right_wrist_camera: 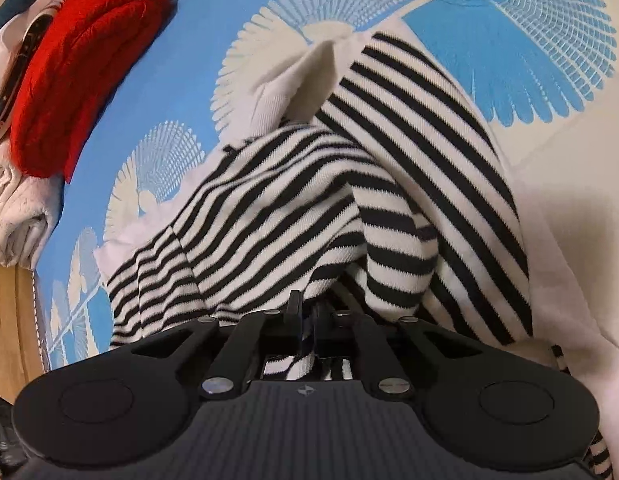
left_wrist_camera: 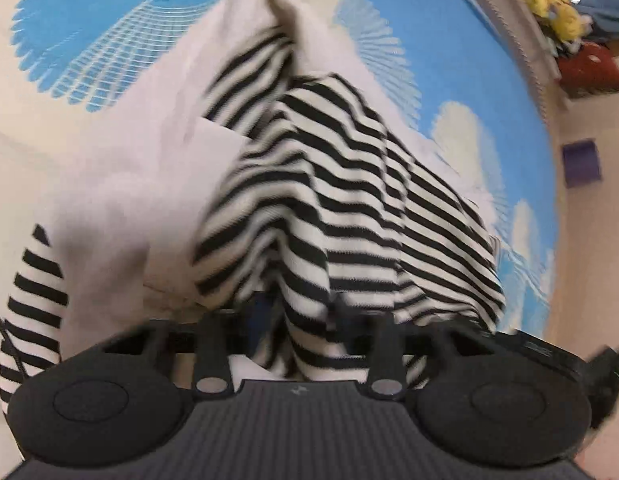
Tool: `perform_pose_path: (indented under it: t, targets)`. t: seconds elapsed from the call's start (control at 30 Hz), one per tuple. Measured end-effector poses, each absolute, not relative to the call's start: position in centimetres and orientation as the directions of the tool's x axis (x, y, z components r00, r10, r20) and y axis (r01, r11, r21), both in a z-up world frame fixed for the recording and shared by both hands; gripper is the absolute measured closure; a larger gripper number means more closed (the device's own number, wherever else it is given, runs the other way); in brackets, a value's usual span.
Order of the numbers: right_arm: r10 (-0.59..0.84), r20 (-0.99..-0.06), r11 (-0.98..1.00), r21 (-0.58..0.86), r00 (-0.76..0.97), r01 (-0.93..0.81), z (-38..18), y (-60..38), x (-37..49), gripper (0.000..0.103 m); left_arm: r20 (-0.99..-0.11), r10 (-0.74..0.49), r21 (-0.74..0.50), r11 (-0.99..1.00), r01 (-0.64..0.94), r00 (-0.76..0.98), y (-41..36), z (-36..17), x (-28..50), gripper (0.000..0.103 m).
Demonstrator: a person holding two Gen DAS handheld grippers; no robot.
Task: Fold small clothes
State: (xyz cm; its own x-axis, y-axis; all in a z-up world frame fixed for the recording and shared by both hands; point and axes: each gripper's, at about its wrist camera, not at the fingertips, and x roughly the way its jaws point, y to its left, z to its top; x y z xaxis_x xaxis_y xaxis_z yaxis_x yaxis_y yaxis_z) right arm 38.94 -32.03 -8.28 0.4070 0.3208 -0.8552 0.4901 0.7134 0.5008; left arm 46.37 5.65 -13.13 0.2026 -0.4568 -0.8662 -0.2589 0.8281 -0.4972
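Observation:
A black-and-white striped garment with plain white panels point(left_wrist_camera: 349, 184) lies bunched on a blue-and-cream patterned bedsheet point(left_wrist_camera: 449, 40). It drapes over my left gripper point(left_wrist_camera: 297, 312), whose fingers are hidden under the cloth; the view is blurred. In the right wrist view the same striped garment point(right_wrist_camera: 289, 200) rises in a fold from my right gripper point(right_wrist_camera: 307, 312), whose jaws stand pinched together on its striped edge. A white collar or cuff point(right_wrist_camera: 305, 76) sticks up at the far end.
A folded red knit point(right_wrist_camera: 81, 64) and white clothes point(right_wrist_camera: 13, 208) are stacked at the left of the bed. Yellow plush toys point(left_wrist_camera: 549, 4), a red box point(left_wrist_camera: 589, 68) and a purple item point(left_wrist_camera: 581, 162) lie beyond the bed edge on the right.

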Motion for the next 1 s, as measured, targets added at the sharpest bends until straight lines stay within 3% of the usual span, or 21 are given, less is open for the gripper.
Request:
perform_pose_path:
  t: [0.1,0.13,0.2,0.23,0.27,0.33,0.37,0.4,0.43,0.5,0.63,0.7,0.73,0.9,1.0]
  targets:
    - [0.335,-0.751,0.632,0.627,0.568,0.456,-5.7,-33.0,38.7,0.102,-0.785,-0.499,-0.598,0.766,-0.236,0.368,7.2,-10.4,46.5,0.102]
    - [0.344,-0.677,0.607,0.689,0.651,0.396,-4.0,-33.4,38.5,0.102,-0.695,-0.542,-0.683,0.704,-0.196,0.472,8.0,-8.7,46.4,0.102]
    - [0.346,-0.507,0.587,0.773,0.789,0.24,-0.4,-34.0,37.8,0.102,-0.424,-0.608,-0.845,0.532,-0.051,0.671,10.2,-5.5,45.4,0.102]
    - [0.343,-0.43,0.585,0.793,0.835,0.168,1.0,-34.3,37.4,0.102,-0.339,-0.623,-0.865,0.502,0.028,0.705,10.8,-4.2,45.0,0.102]
    - [0.345,-0.363,0.583,0.806,0.865,0.106,2.0,-34.7,37.0,0.102,-0.31,-0.634,-0.861,0.504,0.073,0.709,11.1,-3.4,44.8,0.102]
    - [0.358,-0.319,0.563,0.823,0.877,0.069,2.1,-35.2,36.5,0.102,-0.347,-0.67,-0.855,0.514,0.072,0.657,11.1,-3.9,45.0,0.102]
    - [0.366,-0.34,0.553,0.828,0.866,0.091,1.5,-35.4,36.5,0.102,-0.417,-0.684,-0.846,0.533,0.019,0.598,11.0,-5.1,45.4,0.101]
    - [0.371,-0.416,0.563,0.812,0.83,0.155,0.6,-35.4,36.7,0.102,-0.531,-0.679,-0.805,0.591,-0.051,0.508,10.5,-6.7,45.9,0.101]
    - [0.369,-0.558,0.614,0.747,0.743,0.256,-0.7,-35.0,37.2,0.102,-0.68,-0.628,-0.709,0.694,-0.122,0.379,9.9,-8.8,46.1,0.101]
    - [0.347,-0.813,0.736,0.545,0.466,0.401,-4.6,-34.0,37.8,0.102,-0.829,-0.507,-0.553,0.807,-0.206,0.237,9.5,-11.9,45.7,0.101]
    - [0.363,-0.89,0.71,0.456,0.276,0.536,-9.5,-34.1,36.3,0.097,-0.847,-0.498,-0.531,0.806,-0.261,0.184,10.1,-13.0,45.7,0.096]
    - [0.342,-0.878,0.71,0.475,0.334,0.521,-8.6,-34.4,36.6,0.096,-0.846,-0.485,-0.531,0.804,-0.268,0.221,10.8,-11.9,46.1,0.065]
    - [0.334,-0.865,0.696,0.494,0.375,0.521,-8.0,-34.8,36.7,0.096,-0.835,-0.492,-0.548,0.789,-0.279,0.248,11.2,-11.7,45.9,0.06]
    - [0.273,-0.82,0.668,0.537,0.503,0.515,-6.5,-36.1,37.4,0.072,-0.796,-0.507,-0.598,0.741,-0.305,0.33,12.0,-11.2,46.1,0.06]
    - [0.281,-0.808,0.651,0.557,0.518,0.516,-7.0,-36.7,38.0,0.072,-0.819,-0.473,-0.562,0.773,-0.293,0.324,10.3,-11.9,46.2,0.06]
